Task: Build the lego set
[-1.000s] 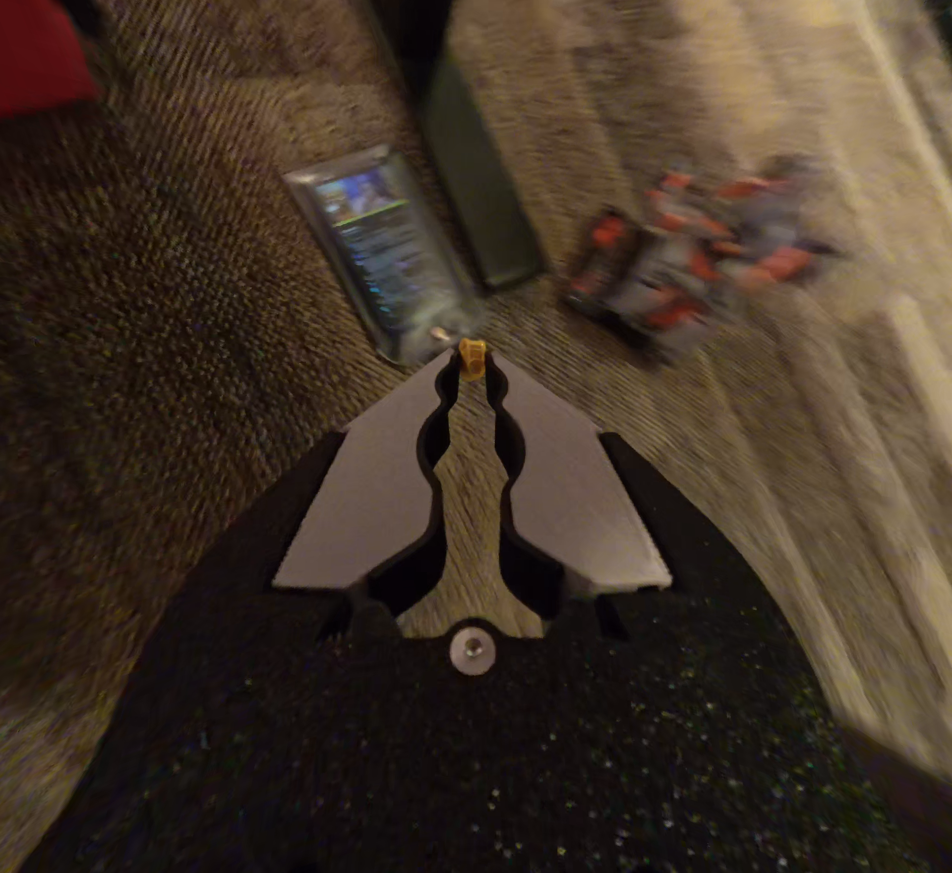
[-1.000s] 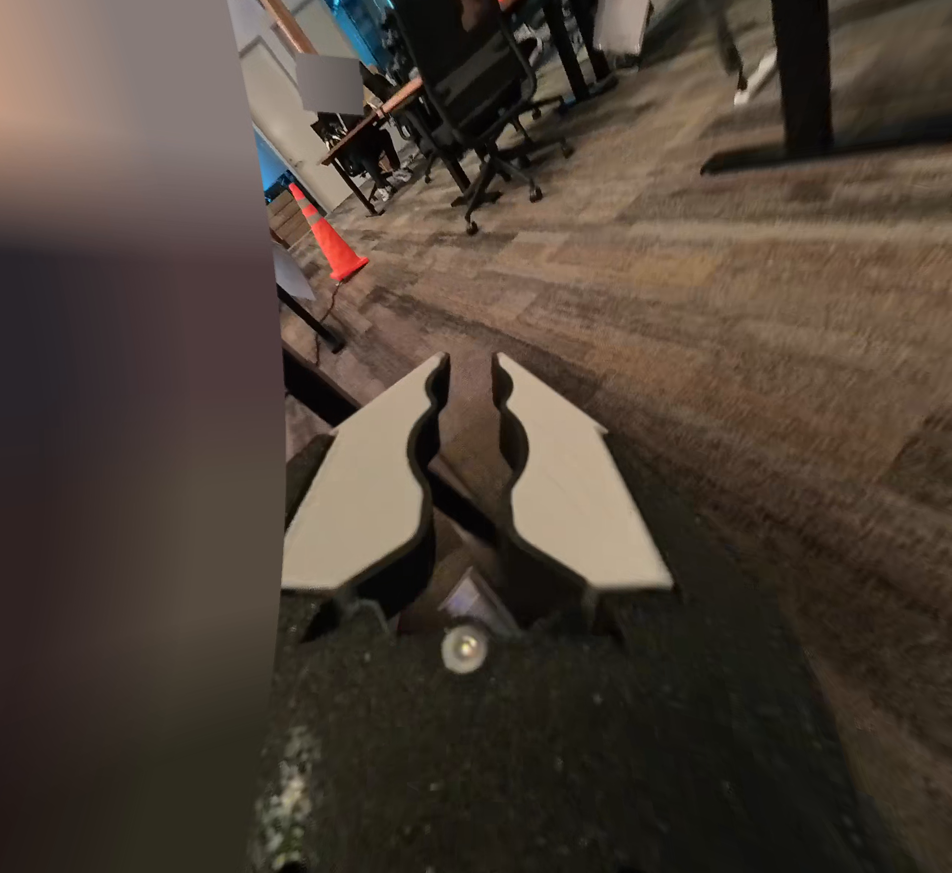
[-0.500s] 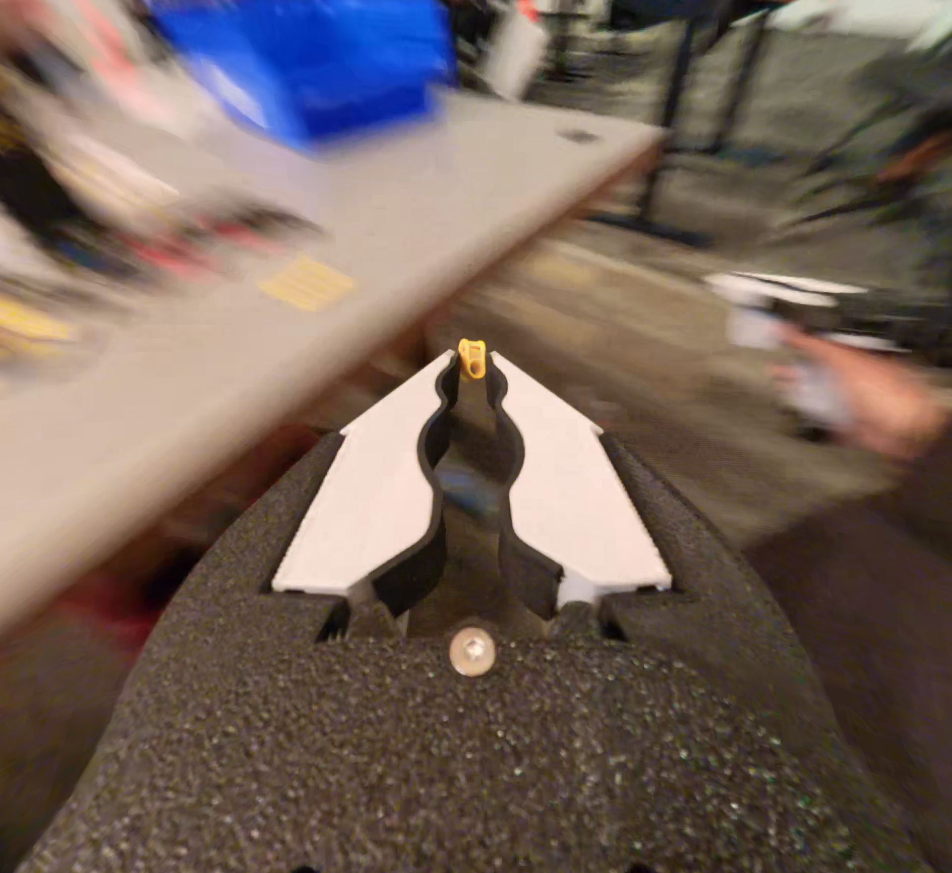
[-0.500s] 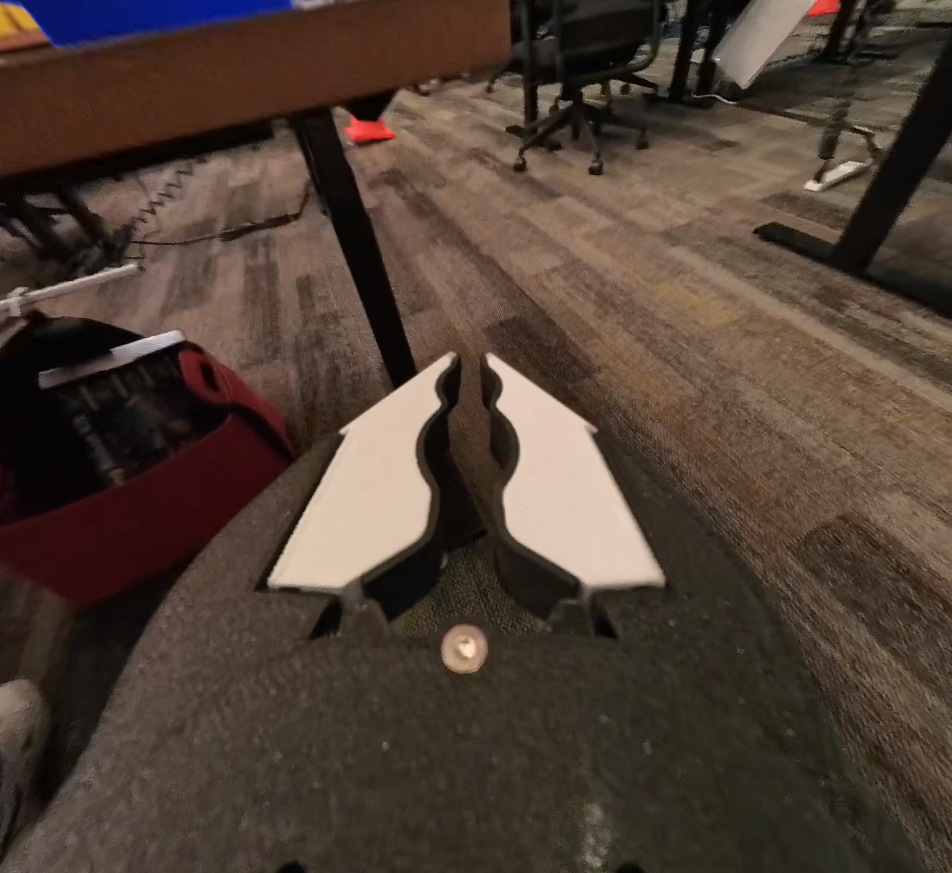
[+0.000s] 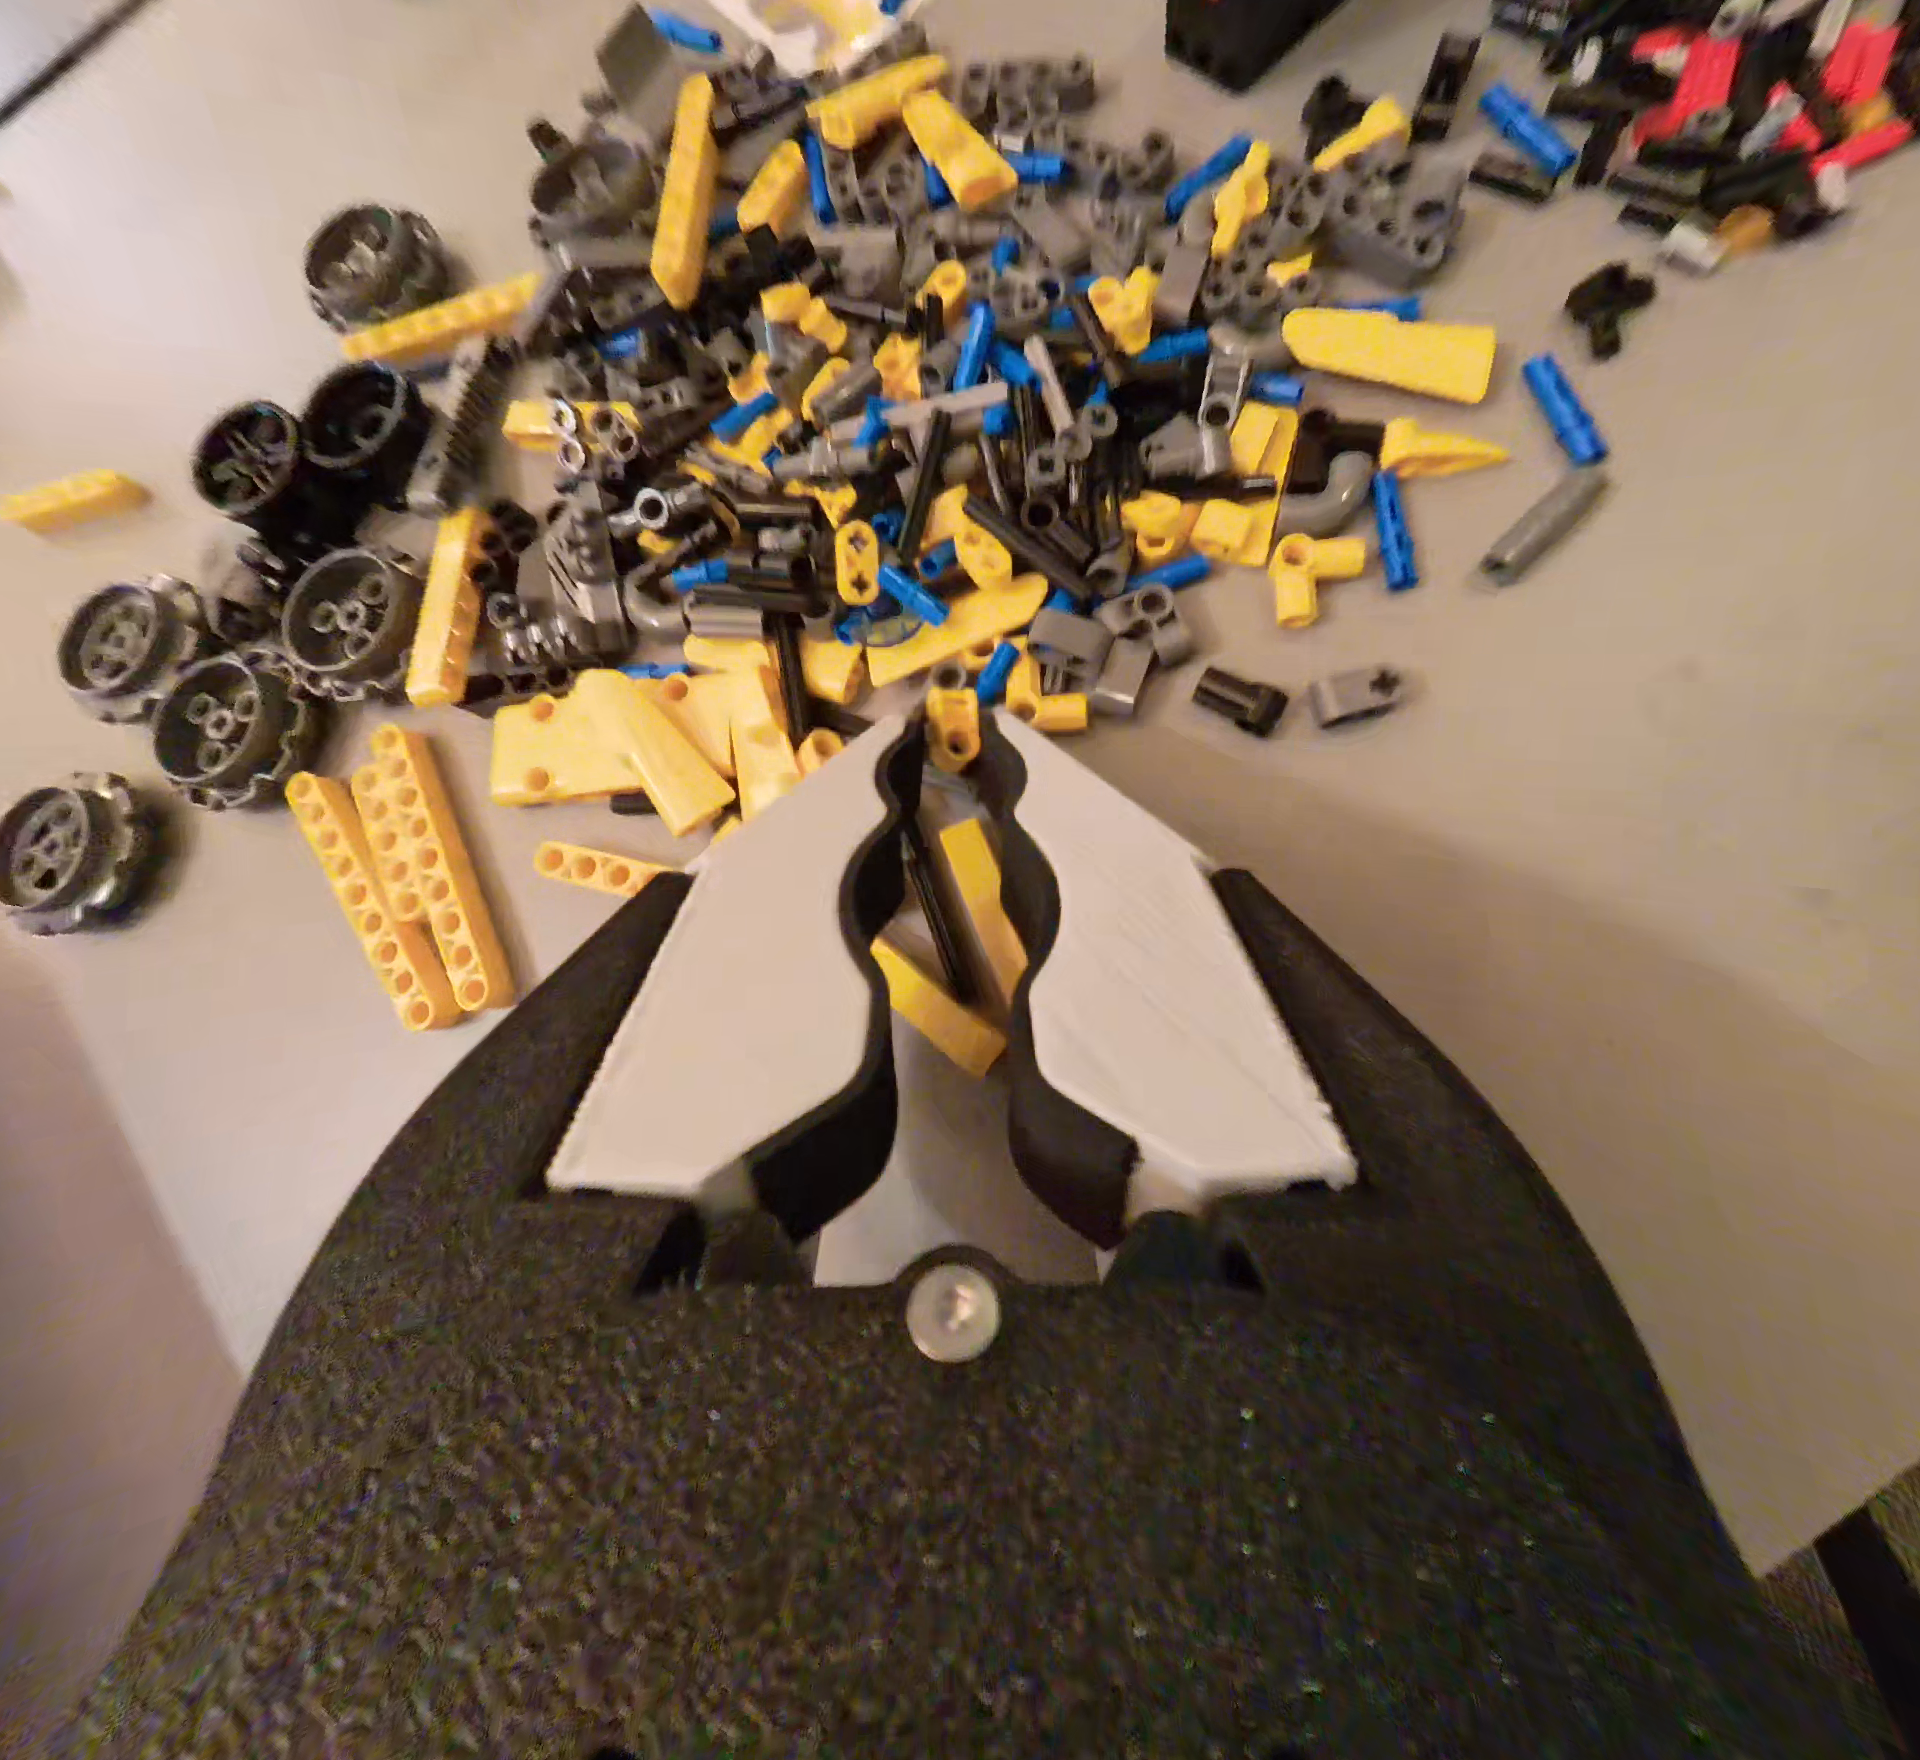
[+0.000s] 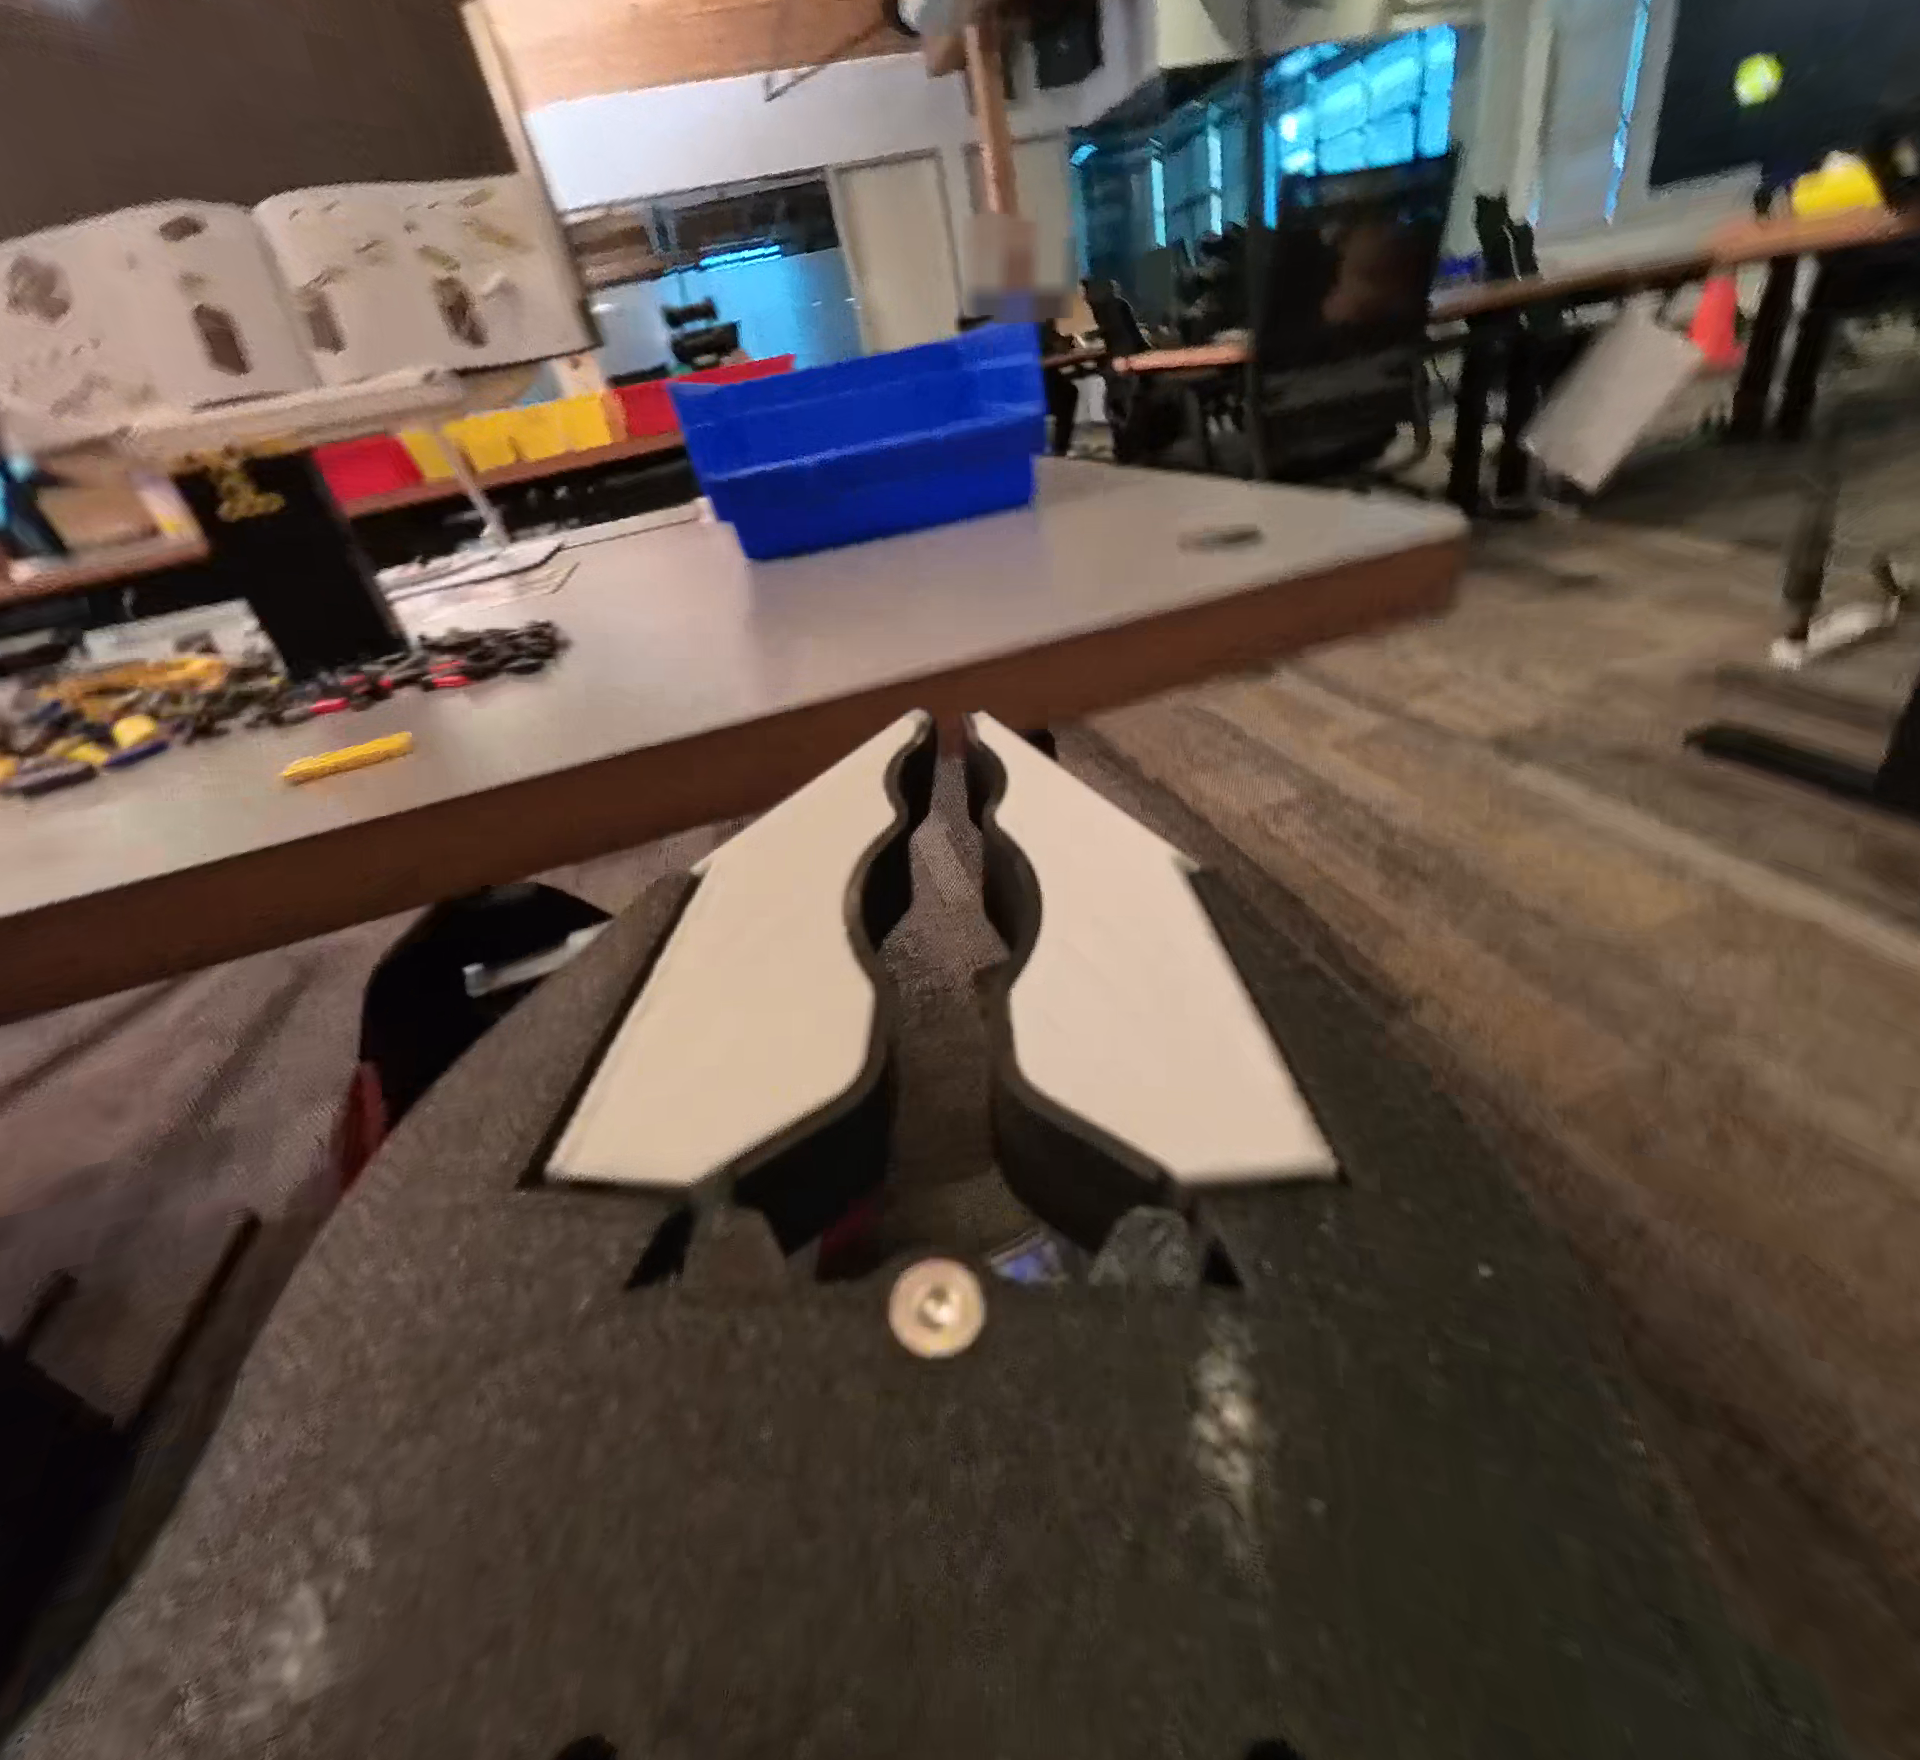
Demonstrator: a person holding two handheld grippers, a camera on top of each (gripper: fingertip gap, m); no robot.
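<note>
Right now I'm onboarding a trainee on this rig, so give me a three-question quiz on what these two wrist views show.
1. True or false: the left gripper is shut on a small yellow connector.
2. What lies left of the brick pile: A) wheels, B) cups, C) books?
3. What colour is the bin on the table in the right wrist view?

Key: 1 true; 2 A; 3 blue.

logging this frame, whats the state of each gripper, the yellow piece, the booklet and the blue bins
left gripper: shut on a small yellow connector, above the brick pile
right gripper: nearly shut, empty, low beside the table
instruction booklet: open, propped up
blue bins: stacked on the table
</note>
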